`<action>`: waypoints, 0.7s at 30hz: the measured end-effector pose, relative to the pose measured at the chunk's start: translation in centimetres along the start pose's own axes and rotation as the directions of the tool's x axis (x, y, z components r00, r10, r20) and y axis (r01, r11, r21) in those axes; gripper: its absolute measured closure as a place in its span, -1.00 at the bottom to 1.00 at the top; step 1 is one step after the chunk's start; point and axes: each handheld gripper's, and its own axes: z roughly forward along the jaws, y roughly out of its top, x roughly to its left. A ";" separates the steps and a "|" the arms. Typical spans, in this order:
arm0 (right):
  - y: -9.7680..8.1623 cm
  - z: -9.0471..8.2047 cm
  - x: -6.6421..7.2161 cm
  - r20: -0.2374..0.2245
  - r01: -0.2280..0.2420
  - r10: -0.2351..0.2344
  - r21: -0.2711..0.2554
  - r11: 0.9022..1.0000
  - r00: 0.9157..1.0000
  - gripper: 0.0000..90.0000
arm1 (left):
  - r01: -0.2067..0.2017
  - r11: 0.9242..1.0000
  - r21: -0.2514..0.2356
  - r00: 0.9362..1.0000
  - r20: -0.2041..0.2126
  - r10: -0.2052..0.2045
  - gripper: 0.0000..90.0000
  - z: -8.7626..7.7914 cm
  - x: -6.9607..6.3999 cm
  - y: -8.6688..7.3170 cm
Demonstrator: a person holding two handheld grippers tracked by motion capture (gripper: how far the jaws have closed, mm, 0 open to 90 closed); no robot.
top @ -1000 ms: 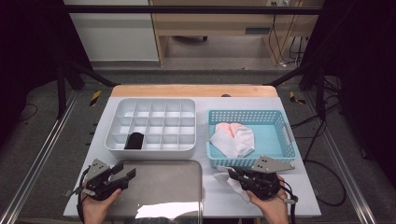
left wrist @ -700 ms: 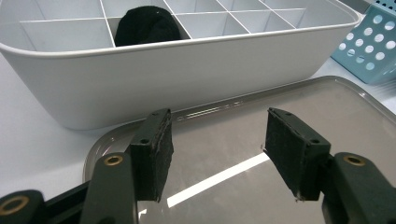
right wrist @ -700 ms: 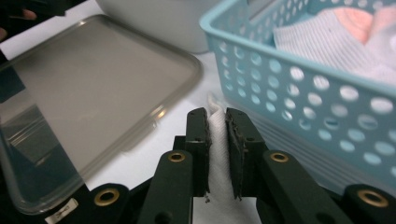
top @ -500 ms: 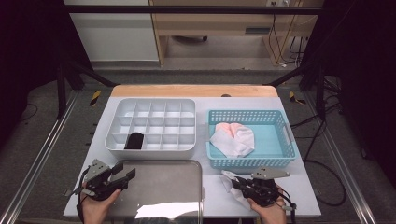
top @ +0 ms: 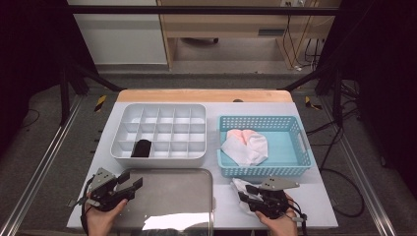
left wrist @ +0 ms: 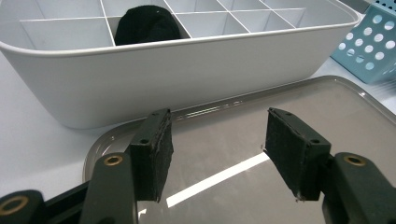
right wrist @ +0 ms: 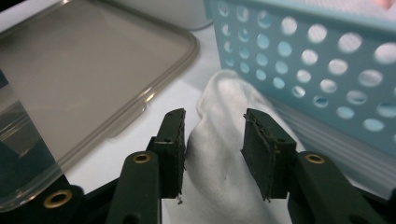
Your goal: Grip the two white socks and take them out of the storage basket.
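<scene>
We count one white divided organiser (top: 158,132), holding one black rolled sock (top: 142,148); one blue perforated basket (top: 295,129), holding one bundle of white and pink cloth (top: 246,146); one white sock (right wrist: 219,158) lying on the table; one grey tray (top: 167,196); two handheld grippers (top: 129,186) (top: 248,192).

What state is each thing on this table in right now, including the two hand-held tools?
Left tool: open, empty, over the tray.
Right tool: jaws just opening, white sock between them.
White sock: crumpled on the table beside the basket.
Grey tray: flat, bare.
Divided white box: one black item in a front compartment.
Blue basket: holds light-coloured socks.
</scene>
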 end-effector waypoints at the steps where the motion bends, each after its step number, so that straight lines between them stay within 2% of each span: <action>1: 0.1 -0.2 0.0 0.002 0.004 -0.004 -0.011 1.000 1.000 0.27 | 0.000 1.000 0.000 1.000 0.000 0.000 -0.11 0.0 0.0 0.0; 3: 0.3 -0.4 0.1 0.015 0.004 -0.003 -0.039 0.999 1.000 0.17 | 0.001 1.000 0.000 1.000 0.000 -0.001 -0.11 0.0 0.0 0.0; 9: 1.5 -1.4 0.0 0.055 0.015 -0.010 -0.095 0.995 0.998 0.04 | -0.001 1.000 0.003 1.000 -0.001 0.001 -0.11 0.1 0.0 0.0; 15: 3.3 -2.3 -1.1 0.107 -0.005 0.020 -0.136 0.991 0.994 -0.04 | 0.003 1.000 0.004 1.000 -0.002 -0.003 -0.11 0.1 0.1 0.0; 21: 6.0 -2.5 -2.3 0.152 -0.004 0.029 -0.161 0.987 0.988 -0.05 | 0.001 1.000 0.004 1.000 -0.002 -0.001 -0.11 0.1 0.0 0.0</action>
